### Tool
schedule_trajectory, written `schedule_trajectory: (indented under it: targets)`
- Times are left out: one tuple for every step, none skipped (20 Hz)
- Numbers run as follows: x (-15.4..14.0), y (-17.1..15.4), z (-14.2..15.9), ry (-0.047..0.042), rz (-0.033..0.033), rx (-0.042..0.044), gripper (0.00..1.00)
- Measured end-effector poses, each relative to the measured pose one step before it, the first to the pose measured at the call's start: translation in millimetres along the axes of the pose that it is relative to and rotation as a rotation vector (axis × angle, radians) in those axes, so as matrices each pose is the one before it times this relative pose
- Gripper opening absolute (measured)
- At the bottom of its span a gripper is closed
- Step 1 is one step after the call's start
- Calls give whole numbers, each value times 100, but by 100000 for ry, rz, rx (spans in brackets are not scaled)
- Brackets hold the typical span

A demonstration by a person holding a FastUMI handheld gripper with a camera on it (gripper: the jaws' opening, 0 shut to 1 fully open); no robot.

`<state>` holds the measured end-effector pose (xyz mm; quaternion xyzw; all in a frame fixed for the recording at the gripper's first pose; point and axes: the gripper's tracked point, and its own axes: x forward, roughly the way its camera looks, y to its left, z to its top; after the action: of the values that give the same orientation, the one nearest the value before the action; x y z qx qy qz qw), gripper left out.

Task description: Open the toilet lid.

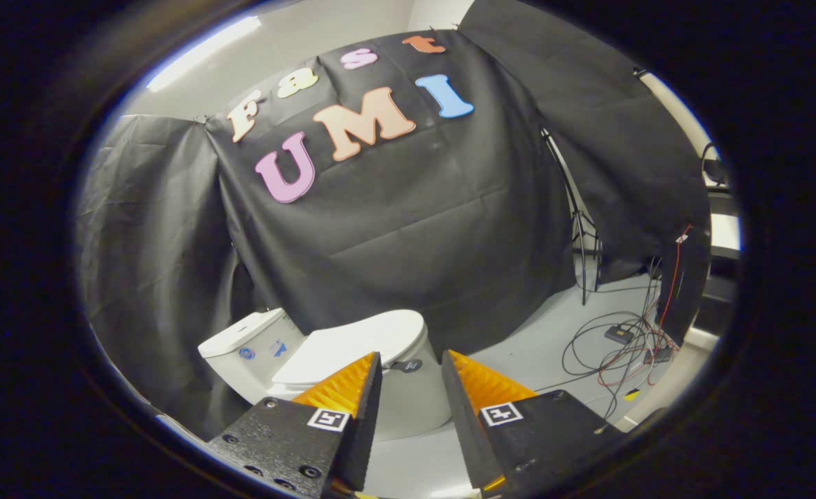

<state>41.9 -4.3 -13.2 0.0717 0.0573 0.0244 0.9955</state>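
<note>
The fingers (411, 360) stand apart with an open gap between them, grasping nothing. Just beyond their tips, and a little toward the left finger, sits a white toilet (408, 402) on the pale floor (539, 353). Its lid (359, 343) lies down flat, closed over the seat, and the left fingertip overlaps the lid's front edge in the view, though whether it touches cannot be told. A small dark round sticker (408, 364) on the bowl shows in the gap between the fingertips. The tank (248, 350) rises behind the lid, further to the left, against the black cloth wall (414, 229). Off past the right finger, well apart from the toilet, a tangle of cables (622, 346) lies on the floor near a thin stand (581, 242).
</note>
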Motion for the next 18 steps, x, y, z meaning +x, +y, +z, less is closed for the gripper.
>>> schedule_trajectory:
  targets:
    - [475, 478, 389, -998, 1824, 1037, 55]
    - [555, 471, 529, -1890, 1755, 1454, 55]
    - [780, 311, 528, -3149, 1738, 2439, 55]
    - [861, 293, 637, -3750, 2148, 3692, 54]
    - [911, 382, 233, -3420, 2177, 4478, 54]
    - [973, 308, -24, -2648, 1788, 4676, 54]
    - [1096, -36, -215, -1561, 528, 4496, 54]
    - [1085, -428, -507, -588, -697, 4186, 54]
    - [846, -359, -678, 476, -583, 3532, 54]
    - [715, -368, -805, 1078, -764, 3343, 54]
    - [694, -410, -806, 1651, -398, 3074, 54]
    - [591, -535, -749, 1621, -503, 3091, 54]
    - [750, -495, -698, 1553, -511, 3135, 54]
    - [841, -499, -448, 1066, -1001, 3469, 54]
    - [907, -411, -355, 969, -965, 3962, 54]
    - [1034, -523, -403, 653, -1305, 4133, 54]
    - [957, -724, -322, 236, -1787, 4160, 54]
    - [1007, -670, -274, 536, -1929, 4213, 54]
